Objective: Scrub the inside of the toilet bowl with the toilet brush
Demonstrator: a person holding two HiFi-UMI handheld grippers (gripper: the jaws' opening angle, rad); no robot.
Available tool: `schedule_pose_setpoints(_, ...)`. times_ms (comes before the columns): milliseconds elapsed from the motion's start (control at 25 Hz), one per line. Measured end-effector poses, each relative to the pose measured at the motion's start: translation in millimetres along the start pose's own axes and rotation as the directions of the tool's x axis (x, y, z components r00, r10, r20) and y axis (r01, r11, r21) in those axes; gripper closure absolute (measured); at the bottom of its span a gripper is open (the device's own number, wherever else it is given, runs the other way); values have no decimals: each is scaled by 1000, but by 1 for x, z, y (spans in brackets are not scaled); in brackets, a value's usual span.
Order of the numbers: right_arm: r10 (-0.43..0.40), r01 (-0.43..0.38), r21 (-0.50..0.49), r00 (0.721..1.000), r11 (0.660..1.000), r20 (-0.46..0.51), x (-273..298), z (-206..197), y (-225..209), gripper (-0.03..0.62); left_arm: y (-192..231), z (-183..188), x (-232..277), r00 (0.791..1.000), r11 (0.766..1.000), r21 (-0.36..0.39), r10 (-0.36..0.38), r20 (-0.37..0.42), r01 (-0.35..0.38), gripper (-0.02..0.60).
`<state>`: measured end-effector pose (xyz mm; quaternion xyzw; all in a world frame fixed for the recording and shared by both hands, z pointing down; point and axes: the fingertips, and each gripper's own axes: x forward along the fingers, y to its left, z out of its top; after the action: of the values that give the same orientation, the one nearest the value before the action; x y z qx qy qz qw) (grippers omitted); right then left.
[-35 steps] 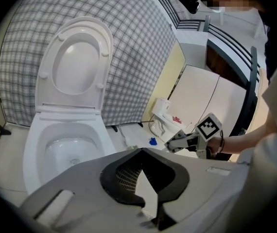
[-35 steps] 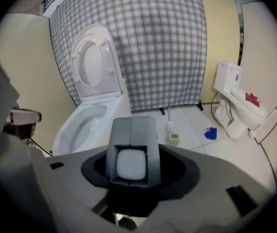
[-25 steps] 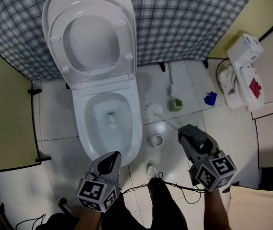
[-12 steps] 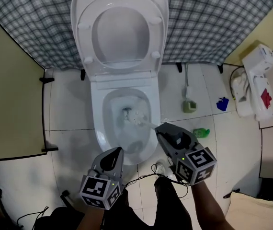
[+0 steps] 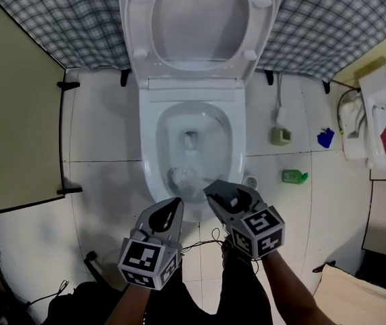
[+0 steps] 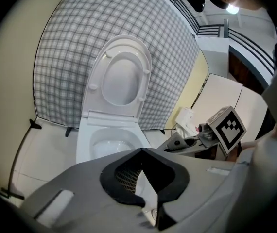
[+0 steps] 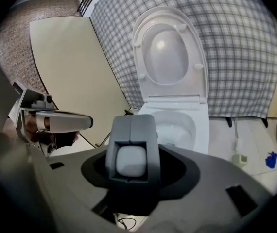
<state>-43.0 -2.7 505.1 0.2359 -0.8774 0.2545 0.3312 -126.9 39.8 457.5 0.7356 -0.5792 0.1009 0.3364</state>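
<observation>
The white toilet (image 5: 237, 131) stands with its seat and lid (image 5: 200, 19) raised against a plaid curtain. The toilet brush's white head (image 5: 179, 177) is inside the bowl, against the front left wall. Its handle runs back to my right gripper (image 5: 215, 188), which is shut on it just above the bowl's front rim. In the right gripper view the jaws clasp the white handle end (image 7: 130, 160), with the bowl (image 7: 177, 125) beyond. My left gripper (image 5: 172, 205) hangs shut and empty beside the front rim, left of the right one. The left gripper view shows the bowl (image 6: 110, 147) ahead.
On the tiled floor right of the toilet are a round brush holder (image 5: 250, 181), a green object (image 5: 292, 176), a blue object (image 5: 326, 138) and a small hose fitting (image 5: 280, 135). A white appliance (image 5: 376, 120) stands far right. A beige partition (image 5: 13, 114) closes the left side.
My right gripper has carried the brush from beside the floor holder into the bowl, and the head now rests at the bowl's front left. The left gripper has stayed shut near the front rim.
</observation>
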Motion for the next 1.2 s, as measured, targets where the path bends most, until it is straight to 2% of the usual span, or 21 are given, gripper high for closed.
schedule_pose_setpoints(160,38,-39,-23,997,999,-69,16,-15,17,362,4,-13,1,999,1000,-5,2,-37,-2,595)
schedule_pose_setpoints(520,-82,76,-66,992,995,-95,53,-11,-10,362,10,-16,3,999,999,-32,-2,-39,1,595)
schedule_pose_setpoints(1000,-217,199,-125,965,972,-150,124,-18,-66,361,18,-14,4,1000,999,-34,1,-29,-2,595)
schedule_pose_setpoints(1200,-219,213,-67,968,975,-119,119,-16,-74,362,17,-13,-3,1000,999,-35,8,-20,-8,595)
